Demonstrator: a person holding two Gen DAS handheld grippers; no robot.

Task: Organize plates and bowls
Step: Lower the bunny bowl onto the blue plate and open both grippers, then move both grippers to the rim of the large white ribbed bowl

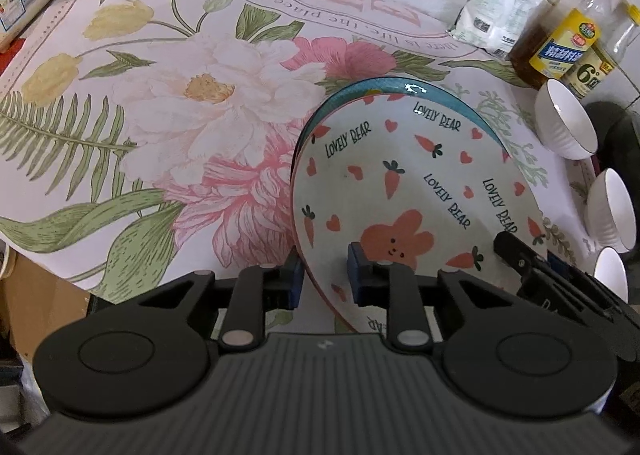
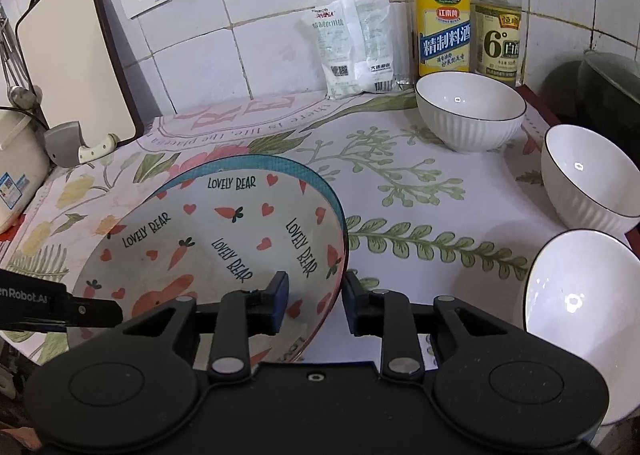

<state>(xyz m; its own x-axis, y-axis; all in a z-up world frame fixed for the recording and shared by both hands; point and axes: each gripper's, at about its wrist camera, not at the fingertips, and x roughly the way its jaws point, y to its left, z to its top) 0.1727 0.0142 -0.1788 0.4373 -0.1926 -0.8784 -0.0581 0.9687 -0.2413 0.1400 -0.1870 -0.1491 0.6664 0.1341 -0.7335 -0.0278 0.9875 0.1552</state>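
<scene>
Carrot plate sits on top of a blue-rimmed plate, stack at the near edge of the floral tablecloth, left of the bowls

Left gripper pinching the carrot plate's near-left rim, one pad on the inside face, one under the outer edge. Right gripper straddles the right rim; a small gap shows at the pads, so I read it as slightly spread, not clamping

Handling, my read: glazed ceramic, stiff, moderately heavy, slick, chips or shatters if dropped or knocked. Rim is the only real grab point on a shallow plate; pads need deep bite across the lip, and keep it near level since a one-sided hold lets it swing. Glaze on glaze means the top plate can slide off the lower one

Count:
- plates: 2, stacked
- white ribbed bowls: 3, down the right side: far, middle, near, all apart from each other
- bottles: 2, far wall
- salt bags: 2, against the tiles

Bowls not yet nested, plates look already stacked
</scene>
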